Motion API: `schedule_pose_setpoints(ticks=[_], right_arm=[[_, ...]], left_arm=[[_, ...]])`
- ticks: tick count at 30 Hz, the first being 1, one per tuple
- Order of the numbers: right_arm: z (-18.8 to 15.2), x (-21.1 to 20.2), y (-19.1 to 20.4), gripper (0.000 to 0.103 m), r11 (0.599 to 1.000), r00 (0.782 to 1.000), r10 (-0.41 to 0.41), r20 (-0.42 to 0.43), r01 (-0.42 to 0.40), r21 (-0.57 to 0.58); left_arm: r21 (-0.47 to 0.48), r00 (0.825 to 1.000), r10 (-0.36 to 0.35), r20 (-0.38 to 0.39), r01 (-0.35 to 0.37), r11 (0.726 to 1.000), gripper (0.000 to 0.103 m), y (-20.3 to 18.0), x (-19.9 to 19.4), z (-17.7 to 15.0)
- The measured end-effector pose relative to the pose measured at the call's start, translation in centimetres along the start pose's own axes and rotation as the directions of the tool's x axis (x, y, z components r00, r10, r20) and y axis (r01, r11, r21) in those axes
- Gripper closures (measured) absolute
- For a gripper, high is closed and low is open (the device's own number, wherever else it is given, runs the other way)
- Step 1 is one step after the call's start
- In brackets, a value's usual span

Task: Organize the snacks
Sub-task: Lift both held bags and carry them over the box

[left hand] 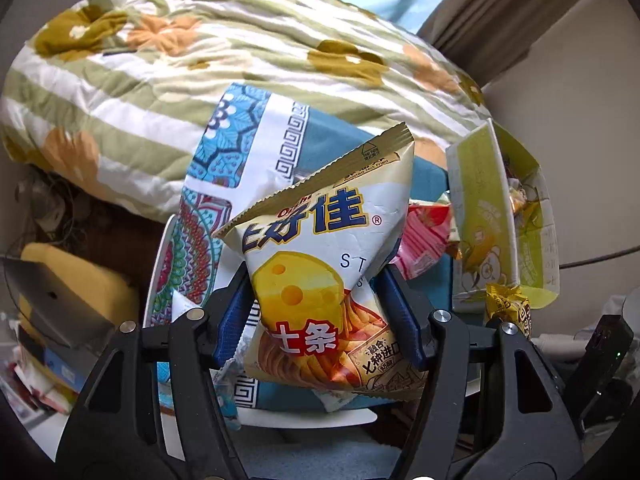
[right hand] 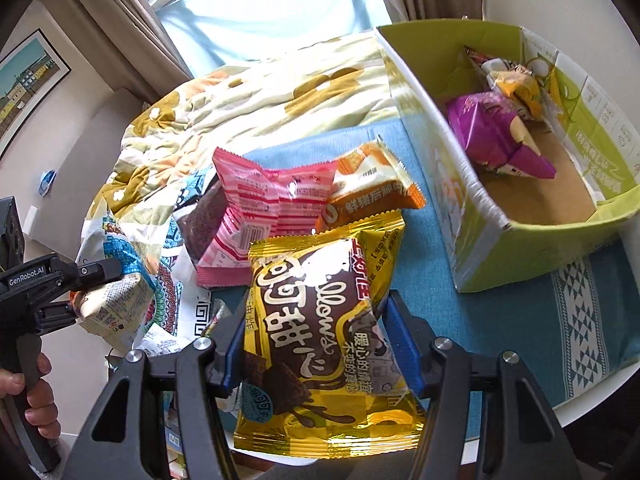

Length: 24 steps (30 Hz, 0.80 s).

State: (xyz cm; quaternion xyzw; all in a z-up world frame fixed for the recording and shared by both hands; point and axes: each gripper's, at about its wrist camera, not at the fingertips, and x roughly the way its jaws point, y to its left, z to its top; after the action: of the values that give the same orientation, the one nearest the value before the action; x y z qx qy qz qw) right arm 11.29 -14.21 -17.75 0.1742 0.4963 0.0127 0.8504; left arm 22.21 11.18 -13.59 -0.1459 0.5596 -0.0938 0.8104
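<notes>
I have my left gripper (left hand: 320, 312) clamping the cheese-stick bag (left hand: 324, 264) and my right gripper (right hand: 316, 344) clamping the chocolate-pillow bag (right hand: 320, 332), so next both go into the green box (right hand: 480, 224) at two o'clock.

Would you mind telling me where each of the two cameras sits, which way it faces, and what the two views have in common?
Left wrist: sits on the left gripper, looking along its blue fingers at the cheese-stick bag clamped between them, toward the floral quilt.
Right wrist: sits on the right gripper, facing the window over the gold chocolate bag it grips; the left gripper and the person's hand show at left.
Shared: the green box, the pink packet, the quilt.
</notes>
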Motion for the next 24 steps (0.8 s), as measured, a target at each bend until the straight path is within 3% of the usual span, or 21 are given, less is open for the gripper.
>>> schedule_pose_setpoints(ticks=[5,12,19,24], right_arm=[[2.2,-4.4,-1.4,0.046,1.000,0.995,-0.009,0.102,0.007,0.019],[6.7,-8.7,-6.4,0.046,0.999,0.981,-0.032,0.191,0.030,0.013],[10.7,-10.5,-13.7,0.046,0.999,0.978,-0.039,0.203,0.044,-0.020],[12.4,-10.4,-18.9,0.046,0.999,0.983,-0.037,0.182,0.042,-0.021]], left_arm=[[0.094,0.996,-0.068,0.061,0.062,0.994,0.043,-6.0,-1.6,1.6],[0.177,0.985,-0.139,0.102,0.119,0.977,0.043,-16.9,-0.3,2.2],[0.222,0.984,-0.166,0.072,0.146,0.964,0.043,-27.9,5.1,0.9],[0.235,0.991,-0.127,0.029,0.117,0.965,0.043,-33.1,10.1,-0.6]])
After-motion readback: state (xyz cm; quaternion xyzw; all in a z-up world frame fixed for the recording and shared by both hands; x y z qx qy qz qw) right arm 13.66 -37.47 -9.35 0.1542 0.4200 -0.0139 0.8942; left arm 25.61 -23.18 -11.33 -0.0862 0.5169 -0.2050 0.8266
